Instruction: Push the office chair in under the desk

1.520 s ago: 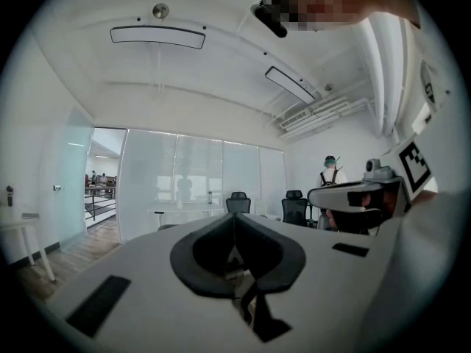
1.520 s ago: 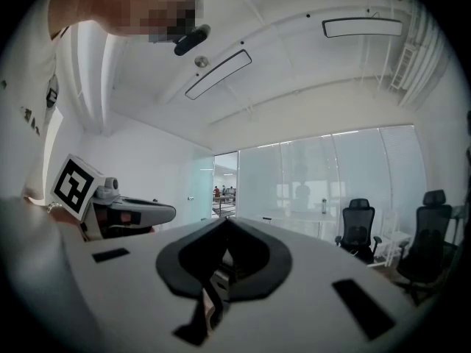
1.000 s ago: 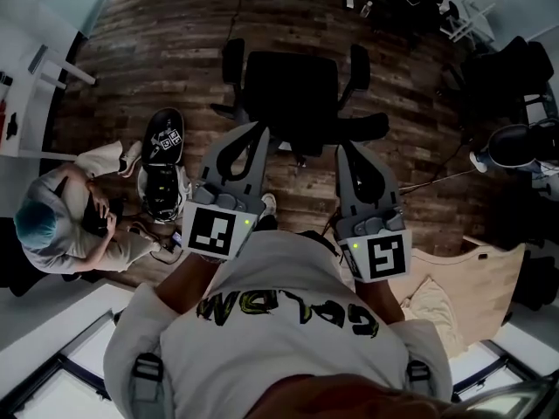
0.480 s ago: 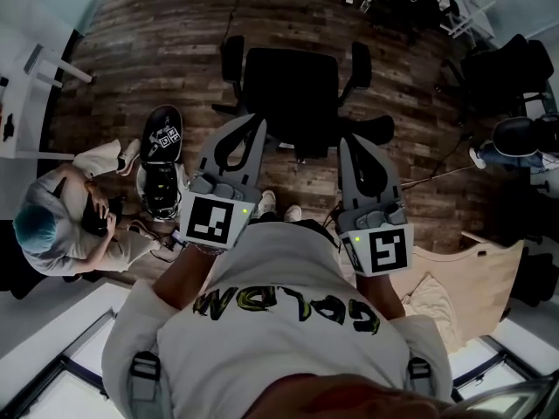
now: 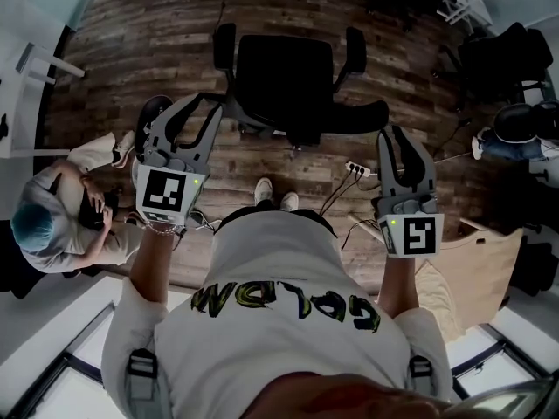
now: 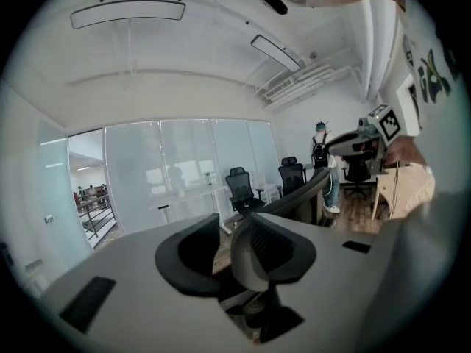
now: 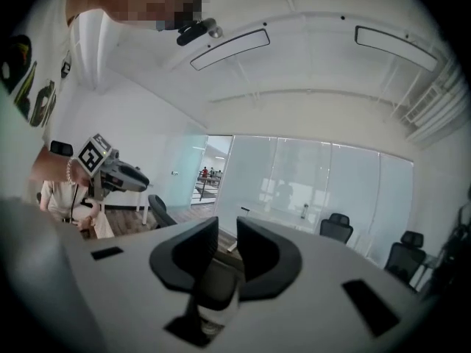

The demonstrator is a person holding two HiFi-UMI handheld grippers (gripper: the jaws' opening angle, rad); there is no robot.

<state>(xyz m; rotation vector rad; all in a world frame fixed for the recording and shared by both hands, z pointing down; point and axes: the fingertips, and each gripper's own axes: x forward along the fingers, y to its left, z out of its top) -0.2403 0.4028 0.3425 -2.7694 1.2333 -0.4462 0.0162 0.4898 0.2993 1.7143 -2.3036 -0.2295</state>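
At far left a person [image 5: 52, 225] sits low on the floor. The left gripper [image 5: 188, 112], fingers just opened partway, holds nothing. The chair [image 5: 284, 77] stands ahead on the wood floor, apart from both grippers. The right gripper [image 5: 402, 140], fingers just opened slightly, is empty. An uneven push would likely swivel the chair, or snag its wheels on the cables [image 5: 354, 171].
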